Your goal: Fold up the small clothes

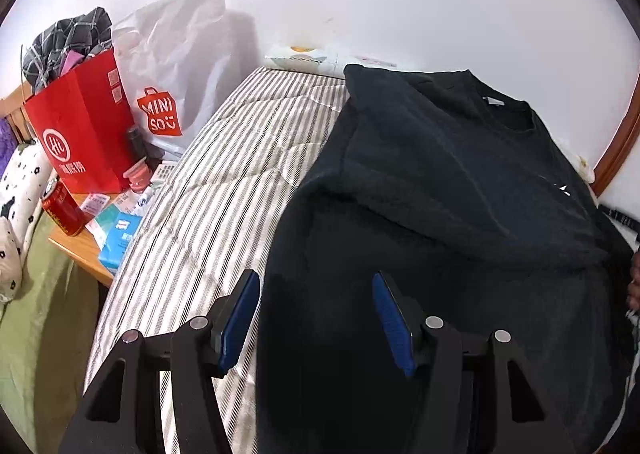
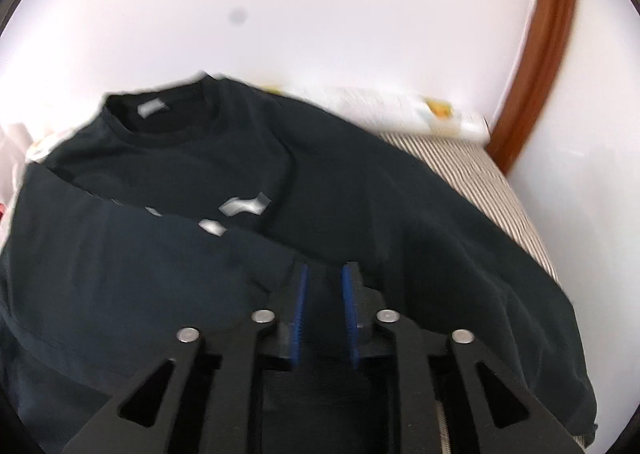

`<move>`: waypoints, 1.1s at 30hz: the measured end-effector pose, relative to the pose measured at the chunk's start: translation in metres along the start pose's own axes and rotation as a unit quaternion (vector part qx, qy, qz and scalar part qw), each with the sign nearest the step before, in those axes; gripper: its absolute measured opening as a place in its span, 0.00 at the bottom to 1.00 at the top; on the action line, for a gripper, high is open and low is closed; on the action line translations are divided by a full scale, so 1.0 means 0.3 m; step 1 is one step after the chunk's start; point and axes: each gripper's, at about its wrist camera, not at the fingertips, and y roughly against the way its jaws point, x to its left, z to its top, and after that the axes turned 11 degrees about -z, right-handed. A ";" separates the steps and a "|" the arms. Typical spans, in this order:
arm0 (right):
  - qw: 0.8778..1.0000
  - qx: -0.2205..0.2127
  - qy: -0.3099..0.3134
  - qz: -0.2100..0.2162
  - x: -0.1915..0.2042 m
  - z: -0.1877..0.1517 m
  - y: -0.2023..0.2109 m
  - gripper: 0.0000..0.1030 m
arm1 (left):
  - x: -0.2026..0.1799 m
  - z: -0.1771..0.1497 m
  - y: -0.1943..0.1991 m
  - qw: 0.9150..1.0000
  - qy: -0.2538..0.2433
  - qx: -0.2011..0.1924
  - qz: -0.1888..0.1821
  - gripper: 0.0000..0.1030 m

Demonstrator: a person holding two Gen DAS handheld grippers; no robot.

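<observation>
The left gripper (image 1: 316, 318) fills the lower middle of its frame, its blue-padded fingers (image 1: 239, 320) spread wide apart with nothing between them. The right gripper (image 2: 325, 310) sits at lower centre of its frame, jaws parallel with a narrow gap, dark fabric showing between the pads (image 2: 299, 314).
</observation>
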 end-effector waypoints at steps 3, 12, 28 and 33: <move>0.998 -0.029 0.033 0.039 0.146 0.065 0.052 0.44 | -0.002 0.020 -0.020 1.000 -0.016 -0.002 0.014 0.55; 0.966 -0.050 0.152 0.204 0.777 0.240 0.099 0.44 | 0.016 0.054 -0.099 0.998 -0.054 0.015 0.031 0.52; 0.918 -0.005 0.223 0.328 1.417 0.382 -0.057 0.10 | 0.037 0.150 -0.194 0.998 -0.064 0.002 -0.023 0.07; 0.920 0.001 0.201 0.336 1.486 0.391 -0.090 0.10 | 0.101 0.136 -0.187 0.999 -0.028 0.007 -0.029 0.07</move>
